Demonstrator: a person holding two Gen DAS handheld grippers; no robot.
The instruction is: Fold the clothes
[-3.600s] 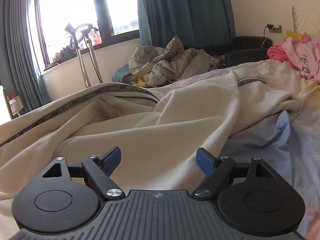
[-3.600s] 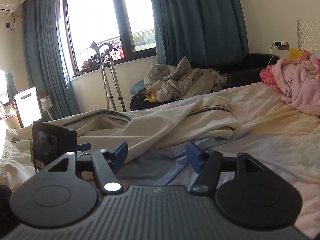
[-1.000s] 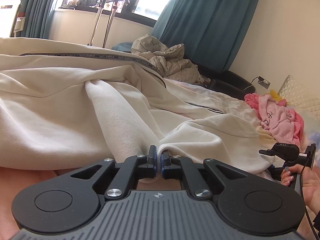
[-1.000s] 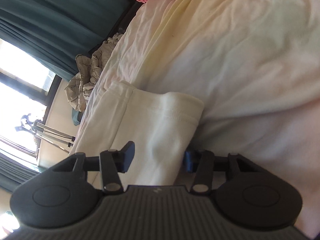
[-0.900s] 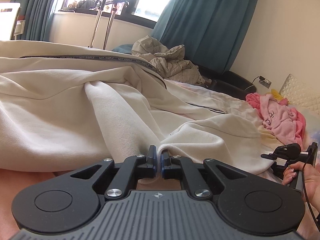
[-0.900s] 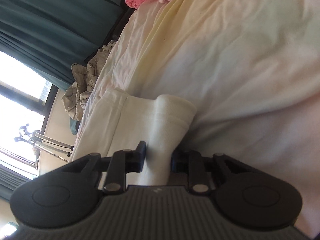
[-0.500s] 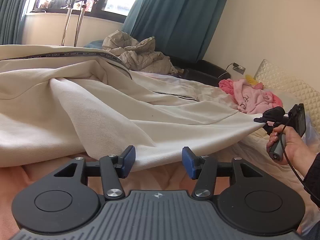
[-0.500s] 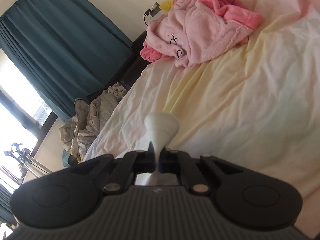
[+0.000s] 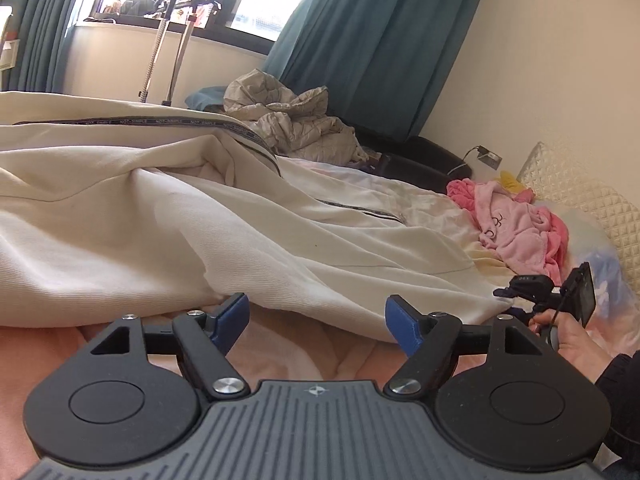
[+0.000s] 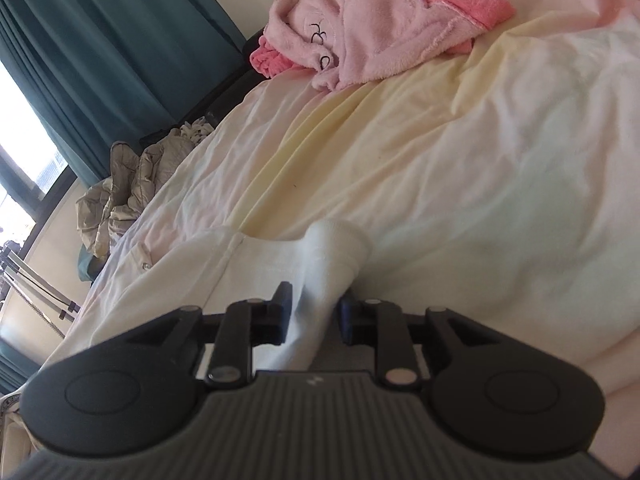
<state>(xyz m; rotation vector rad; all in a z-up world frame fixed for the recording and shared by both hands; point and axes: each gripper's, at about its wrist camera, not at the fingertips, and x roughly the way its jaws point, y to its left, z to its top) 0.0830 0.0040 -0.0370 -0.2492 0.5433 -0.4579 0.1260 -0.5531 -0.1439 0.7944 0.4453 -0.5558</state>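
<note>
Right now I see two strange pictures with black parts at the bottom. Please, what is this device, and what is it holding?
No robot: a person holds one two-finger tool in each hand, each with a camera looking along its fingers. In the left view, the left gripper is open, over a pink sheet, touching nothing. A cream garment lies across the bed. In the right view, the right gripper has its fingers around that garment's cuff, not fully shut. A pink robe lies farther back.
</note>
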